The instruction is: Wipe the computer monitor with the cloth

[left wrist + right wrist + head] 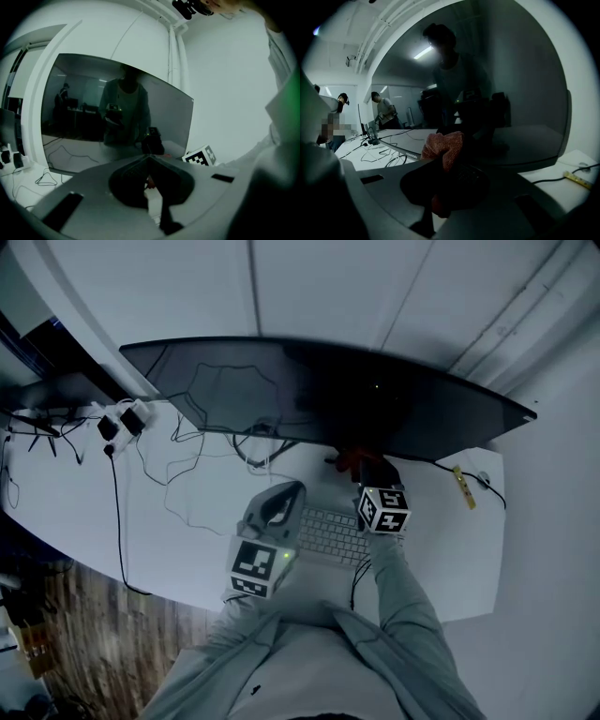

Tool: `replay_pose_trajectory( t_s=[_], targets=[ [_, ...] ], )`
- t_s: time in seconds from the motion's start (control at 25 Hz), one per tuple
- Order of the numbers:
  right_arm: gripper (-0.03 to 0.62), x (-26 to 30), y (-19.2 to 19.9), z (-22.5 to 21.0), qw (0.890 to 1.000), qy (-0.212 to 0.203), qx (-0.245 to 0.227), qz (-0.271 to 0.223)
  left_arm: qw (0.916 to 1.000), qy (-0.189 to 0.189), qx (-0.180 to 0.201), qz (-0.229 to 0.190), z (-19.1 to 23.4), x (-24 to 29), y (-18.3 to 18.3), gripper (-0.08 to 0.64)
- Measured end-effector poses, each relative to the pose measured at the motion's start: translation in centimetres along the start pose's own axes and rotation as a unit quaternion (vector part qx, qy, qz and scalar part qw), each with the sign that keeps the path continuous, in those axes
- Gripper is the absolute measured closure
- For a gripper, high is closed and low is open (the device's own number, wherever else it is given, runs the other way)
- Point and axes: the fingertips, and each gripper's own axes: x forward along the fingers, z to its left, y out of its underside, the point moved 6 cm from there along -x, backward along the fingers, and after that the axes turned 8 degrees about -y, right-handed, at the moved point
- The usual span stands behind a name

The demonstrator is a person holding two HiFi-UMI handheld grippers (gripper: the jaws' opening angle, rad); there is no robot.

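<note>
A wide, dark curved monitor (328,399) stands on a white desk (84,512); its screen (520,93) fills the right gripper view and reflects the room. My right gripper (364,472) is shut on a bunched red cloth (354,461), held against the screen's lower edge near the middle. In the right gripper view the cloth (444,146) sticks up out of the right gripper (445,166). My left gripper (279,499) hovers over the keyboard, short of the monitor (117,117). The left gripper (149,161) has its jaws together at the tips and holds nothing.
A white keyboard (333,535) lies under both grippers. Loose cables (187,493) and power adapters (122,420) spread over the desk's left part. A small yellow item (463,487) lies at the right. A white wall (328,287) rises behind the monitor.
</note>
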Motion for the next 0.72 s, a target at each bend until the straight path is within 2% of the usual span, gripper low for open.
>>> replay_pose_trajectory(
  t_s=[0.44, 0.72],
  targets=[
    [0.555, -6.7, 0.4, -11.5, 0.997, 0.071, 0.02, -0.003, 0.9991, 0.043, 0.002, 0.004, -8.5, 4.8, -0.2, 0.54],
    [0.555, -8.9, 1.1, -15.7, 0.995, 0.09, 0.035, -0.001, 0.9977, 0.067, 0.008, 0.005, -12.4, 7.0, -0.7, 0.54]
  ],
)
